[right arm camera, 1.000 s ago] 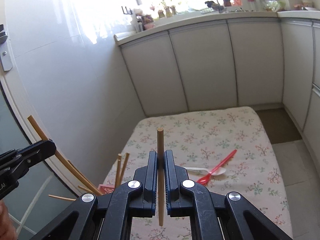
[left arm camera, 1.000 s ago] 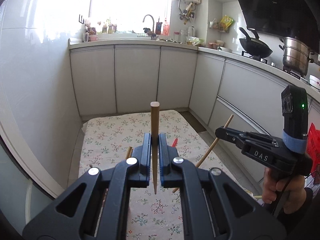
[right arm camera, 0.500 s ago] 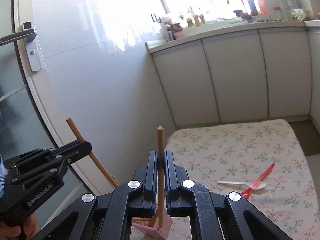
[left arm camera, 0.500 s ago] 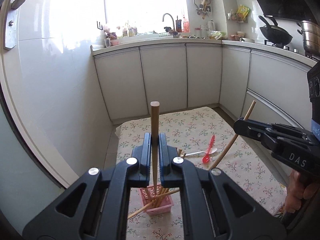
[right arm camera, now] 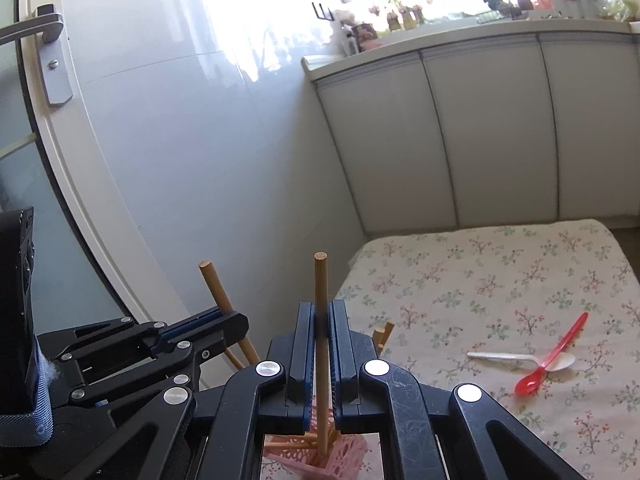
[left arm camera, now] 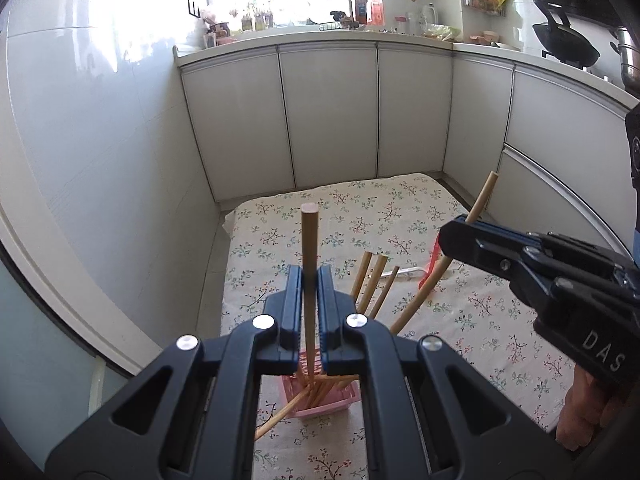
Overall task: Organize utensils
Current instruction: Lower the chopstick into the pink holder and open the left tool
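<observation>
My left gripper is shut on a wooden chopstick held upright, its lower tip inside the pink holder, which has several chopsticks in it. My right gripper is shut on another wooden chopstick, also upright, its tip in the pink holder. The right gripper shows in the left wrist view at the right, and the left gripper shows in the right wrist view at the left. A red spoon and a white spoon lie crossed on the floral cloth.
The floral cloth covers a low table between a white glossy wall and white kitchen cabinets. A door with a handle stands at the left. A wok sits on the counter at the right.
Both grippers have moved down and closer together over the pink holder. The chopstick tips now reach into it. Both stay shut on their chopsticks.
</observation>
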